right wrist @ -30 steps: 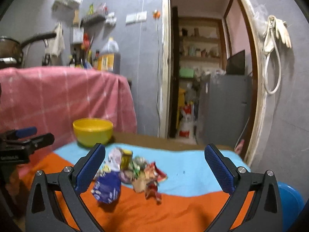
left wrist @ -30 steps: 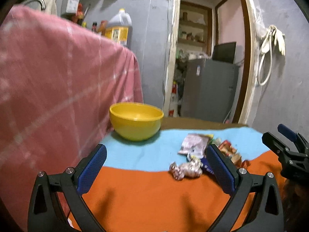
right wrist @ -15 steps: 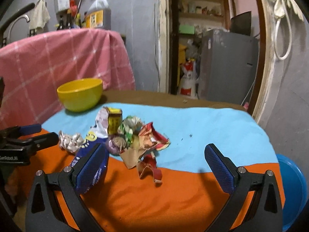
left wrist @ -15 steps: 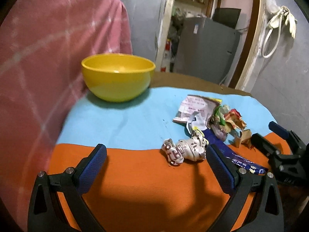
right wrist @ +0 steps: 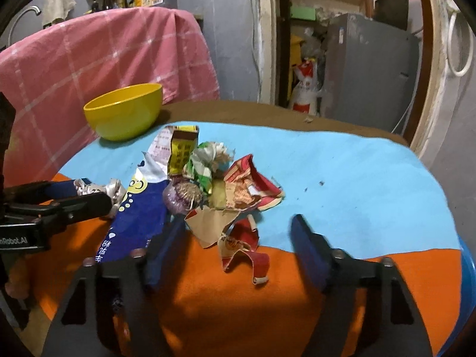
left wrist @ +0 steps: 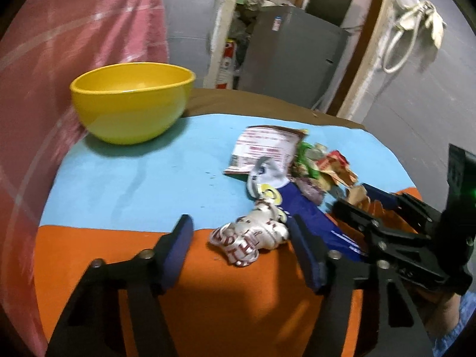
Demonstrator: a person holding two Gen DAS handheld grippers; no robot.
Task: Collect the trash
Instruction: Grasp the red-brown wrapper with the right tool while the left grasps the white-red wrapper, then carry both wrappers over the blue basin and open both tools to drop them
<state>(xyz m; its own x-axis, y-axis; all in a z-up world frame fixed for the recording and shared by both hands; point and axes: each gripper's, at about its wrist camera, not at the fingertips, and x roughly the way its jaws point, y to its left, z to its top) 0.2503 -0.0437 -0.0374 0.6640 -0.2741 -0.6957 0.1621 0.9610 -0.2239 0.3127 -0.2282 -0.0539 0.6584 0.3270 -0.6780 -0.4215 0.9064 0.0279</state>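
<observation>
A pile of wrappers lies on the blue and orange cloth point(left wrist: 125, 184). A crumpled white and red wrapper point(left wrist: 253, 235) sits between the open fingers of my left gripper point(left wrist: 238, 250); it also shows in the right wrist view point(right wrist: 98, 189). A blue packet point(right wrist: 139, 223) lies beside it. My right gripper point(right wrist: 238, 247) is open around a torn red wrapper point(right wrist: 244, 250) and brown paper scrap point(right wrist: 211, 223). A yellow bowl point(left wrist: 131, 101) stands at the back left, empty; it also shows in the right wrist view point(right wrist: 125, 113).
A pink checked cloth point(right wrist: 104, 56) hangs behind the bowl. A grey fridge point(right wrist: 369, 71) stands in the doorway beyond the table. A blue tub point(right wrist: 467, 282) sits below the table's right edge.
Both grippers have moved forward and down toward the pile. The left one now brackets the crumpled white wrapper, the right one the red wrapper. Their jaws have narrowed somewhat.
</observation>
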